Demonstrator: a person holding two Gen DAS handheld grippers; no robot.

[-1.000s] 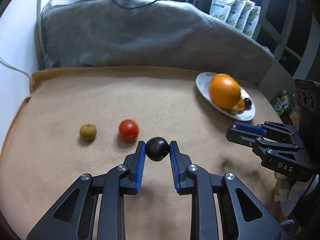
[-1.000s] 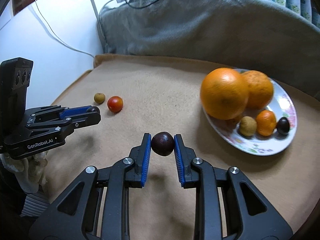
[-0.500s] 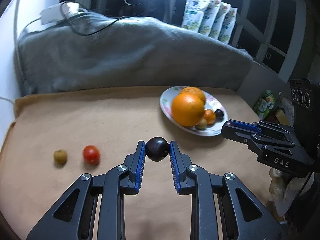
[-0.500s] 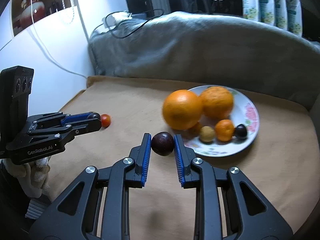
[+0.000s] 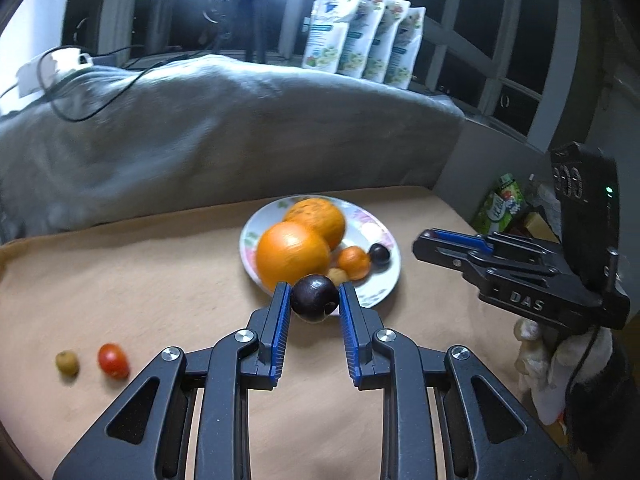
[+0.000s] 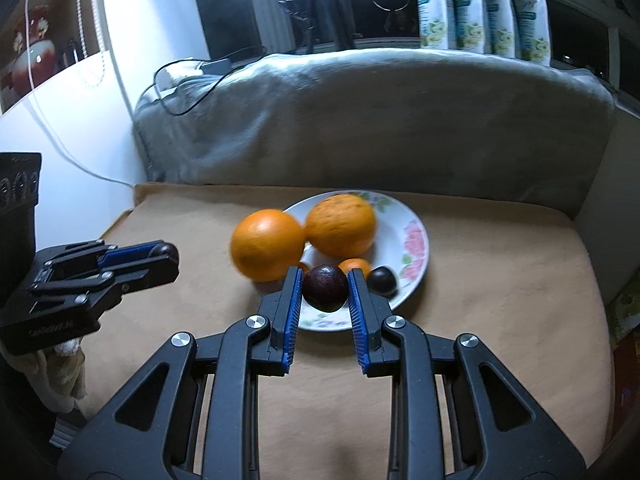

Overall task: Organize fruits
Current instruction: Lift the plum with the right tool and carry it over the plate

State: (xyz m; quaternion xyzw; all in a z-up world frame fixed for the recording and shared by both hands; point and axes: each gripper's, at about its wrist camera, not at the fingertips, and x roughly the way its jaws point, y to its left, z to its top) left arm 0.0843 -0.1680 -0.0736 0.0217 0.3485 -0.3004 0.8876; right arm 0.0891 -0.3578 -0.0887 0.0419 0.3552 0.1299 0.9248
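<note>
Left wrist view: left gripper (image 5: 315, 300) pinches a dark plum (image 5: 315, 298) just short of the plate (image 5: 390, 280), right gripper (image 6: 325, 288) pinches its own plum (image 6: 325, 287) over the plate's near rim, so carry-in underway, next lower and release beside the oranges (image 5: 294, 254).

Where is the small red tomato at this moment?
In the left wrist view, the red tomato lies on the tan cloth at lower left, beside a small yellow-green fruit, far from the plate.
</note>
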